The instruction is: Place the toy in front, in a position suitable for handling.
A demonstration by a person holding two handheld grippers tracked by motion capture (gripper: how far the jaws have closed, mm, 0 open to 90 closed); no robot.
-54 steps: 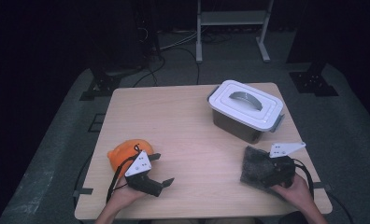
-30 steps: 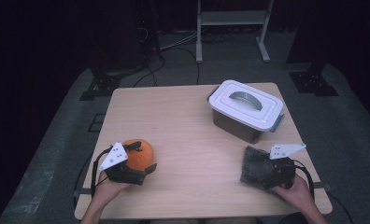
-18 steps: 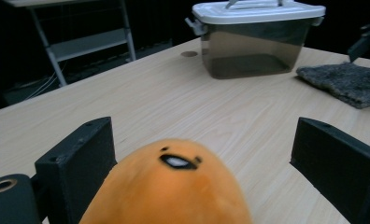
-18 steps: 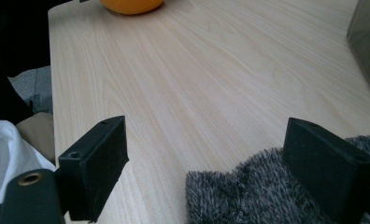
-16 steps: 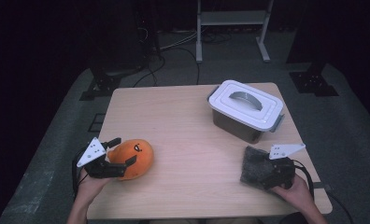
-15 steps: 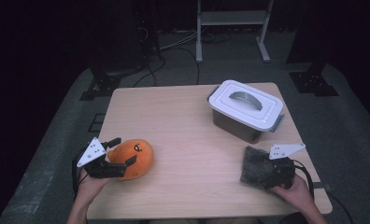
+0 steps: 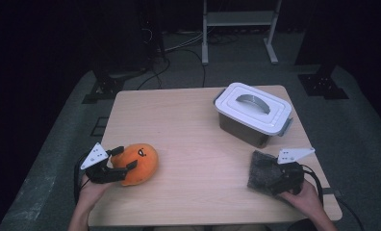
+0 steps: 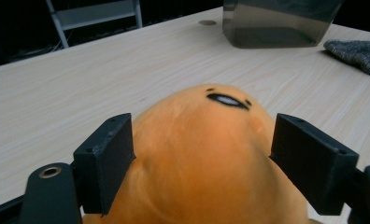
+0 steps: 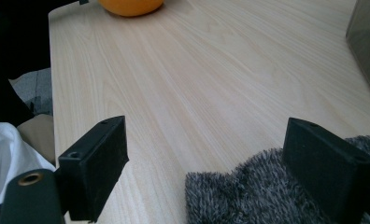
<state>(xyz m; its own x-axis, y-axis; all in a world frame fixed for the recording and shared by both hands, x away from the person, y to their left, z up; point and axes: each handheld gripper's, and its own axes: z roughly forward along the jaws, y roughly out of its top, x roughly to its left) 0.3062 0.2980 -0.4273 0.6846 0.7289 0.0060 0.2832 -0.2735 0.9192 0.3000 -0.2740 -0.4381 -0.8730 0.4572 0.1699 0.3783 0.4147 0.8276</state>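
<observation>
Left hand-held gripper [image 7: 123,166] released, jaws flanking round orange plush toy [image 7: 139,163]; right hand-held gripper [image 7: 270,177] released over grey fuzzy cloth [image 7: 260,168].

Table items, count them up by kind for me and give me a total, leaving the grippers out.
Orange plush toy: 1, between the open jaws of the left gripper.
Lidded plastic box: 1, white lid on.
Grey fuzzy cloth: 1, under the open right gripper.
Total: 3 things on the table.
</observation>
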